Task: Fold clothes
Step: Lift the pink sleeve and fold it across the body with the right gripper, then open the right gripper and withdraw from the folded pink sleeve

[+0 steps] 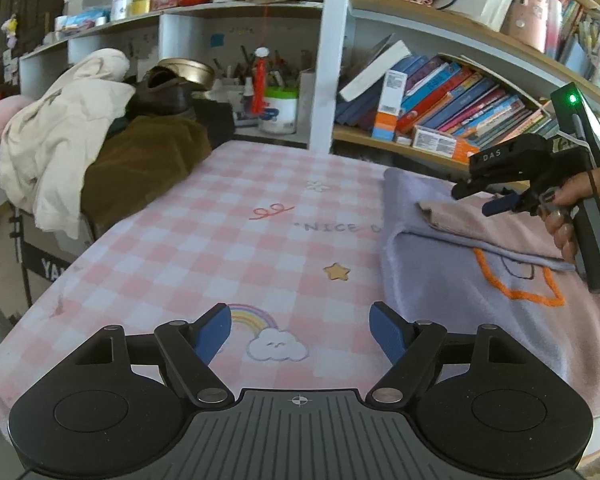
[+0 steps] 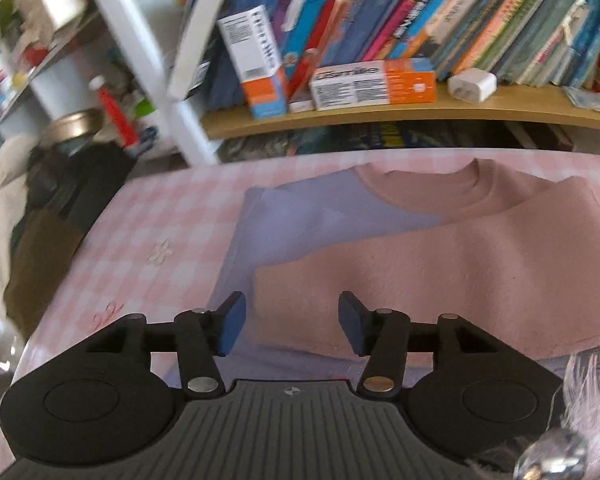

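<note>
A lilac sweatshirt [image 1: 452, 280] with pink sleeves and an orange stitched outline lies flat on the right part of the table. In the right wrist view a pink sleeve [image 2: 440, 280] is folded across its lilac body [image 2: 284, 216], below the pink collar. My right gripper [image 2: 292, 312] hovers over the sleeve's end with its jaws apart and no cloth pinched between them. From the left wrist view that right gripper [image 1: 476, 199] is seen in a hand above the sleeve. My left gripper [image 1: 300, 320] stands open over the bare cloth just left of the sweatshirt's edge.
A pink checked tablecloth [image 1: 220, 240] with a rainbow and star print covers the table. A heap of cream and brown clothes [image 1: 72, 152] sits at the far left corner. Shelves of books [image 1: 440, 104] and boxes [image 2: 372, 84] stand right behind the table.
</note>
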The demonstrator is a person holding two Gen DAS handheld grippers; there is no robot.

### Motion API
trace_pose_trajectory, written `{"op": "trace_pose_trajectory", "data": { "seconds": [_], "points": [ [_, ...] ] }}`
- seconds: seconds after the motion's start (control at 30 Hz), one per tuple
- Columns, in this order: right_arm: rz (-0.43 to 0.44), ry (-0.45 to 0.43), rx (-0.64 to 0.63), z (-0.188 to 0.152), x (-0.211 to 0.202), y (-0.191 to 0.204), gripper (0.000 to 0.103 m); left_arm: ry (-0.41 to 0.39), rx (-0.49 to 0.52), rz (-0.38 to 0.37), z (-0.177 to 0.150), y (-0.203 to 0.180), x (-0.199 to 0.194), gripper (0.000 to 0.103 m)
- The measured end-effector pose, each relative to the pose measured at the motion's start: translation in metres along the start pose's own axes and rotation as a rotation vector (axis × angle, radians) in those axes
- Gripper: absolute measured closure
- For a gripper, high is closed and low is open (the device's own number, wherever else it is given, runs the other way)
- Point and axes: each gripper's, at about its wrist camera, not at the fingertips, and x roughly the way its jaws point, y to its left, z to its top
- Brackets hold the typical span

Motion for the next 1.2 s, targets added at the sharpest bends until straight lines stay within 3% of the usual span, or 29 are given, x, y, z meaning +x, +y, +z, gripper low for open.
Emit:
{"op": "trace_pose_trajectory", "data": {
  "seconds": [0.23, 0.63, 0.87, 1.2],
  "points": [
    [-0.026, -0.019, -0.025, -0.020, -0.040, -0.006, 0.037, -0.007, 0.038, -0.070, 0.002, -0.016, 0.004, 0.024],
    [-0.248, -0.078, -0.047, -0.084, -0.119, -0.036, 0.022, 0.027, 0.114, -0.170, 0.000, -0.051, 0.010, 0.024],
    [-0.355, -0.090, -0.013, -0.127, -0.159, -0.053, 0.020, 0.034, 0.125, -0.185, -0.005, -0.066, 0.004, 0.024],
    [-0.389, -0.083, 0.033, -0.173, -0.196, -0.075, 0.020, 0.071, 0.132, -0.177, -0.016, -0.104, -0.007, 0.024]
  ]
}}
